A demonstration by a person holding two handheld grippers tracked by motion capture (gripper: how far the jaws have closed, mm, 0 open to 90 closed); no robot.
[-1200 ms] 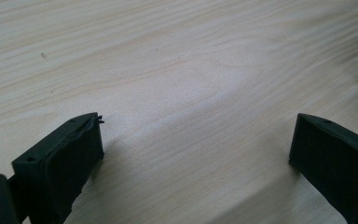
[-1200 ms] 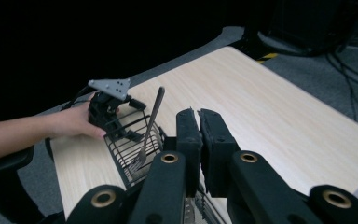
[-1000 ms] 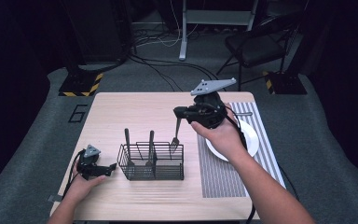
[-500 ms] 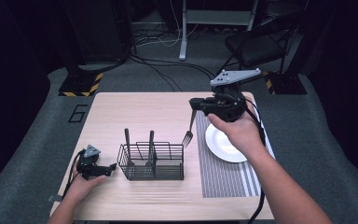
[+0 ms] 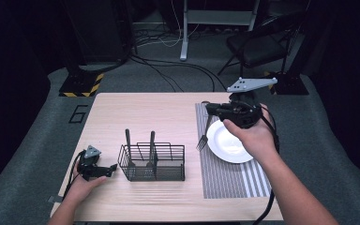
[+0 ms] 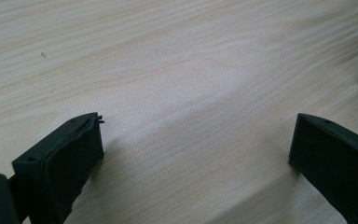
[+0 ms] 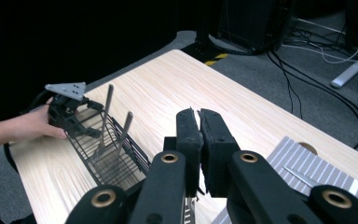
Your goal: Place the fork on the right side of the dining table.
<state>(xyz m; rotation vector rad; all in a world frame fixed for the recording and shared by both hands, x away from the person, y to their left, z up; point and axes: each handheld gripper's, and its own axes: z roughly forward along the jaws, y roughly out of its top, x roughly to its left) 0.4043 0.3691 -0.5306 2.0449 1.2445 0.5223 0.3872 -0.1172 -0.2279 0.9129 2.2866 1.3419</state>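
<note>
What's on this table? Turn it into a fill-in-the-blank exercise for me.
1. The right gripper holds a ____ by its handle, tines down, beside the white plate.
2. The wire basket holds ____ upright utensils.
3. The left gripper rests on the table with its jaws ____.
Missing words: fork; two; open.

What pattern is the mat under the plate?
Grey and white stripes on the mat, clearest in the high view.

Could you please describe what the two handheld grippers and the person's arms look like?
Both the left gripper and right gripper are black, each topped by a grey three-cornered plate with small holes. Brass-coloured pivot rings sit behind the black jaws. Black cables trail from each. The forearms are bare, with no sleeves in view.
</note>
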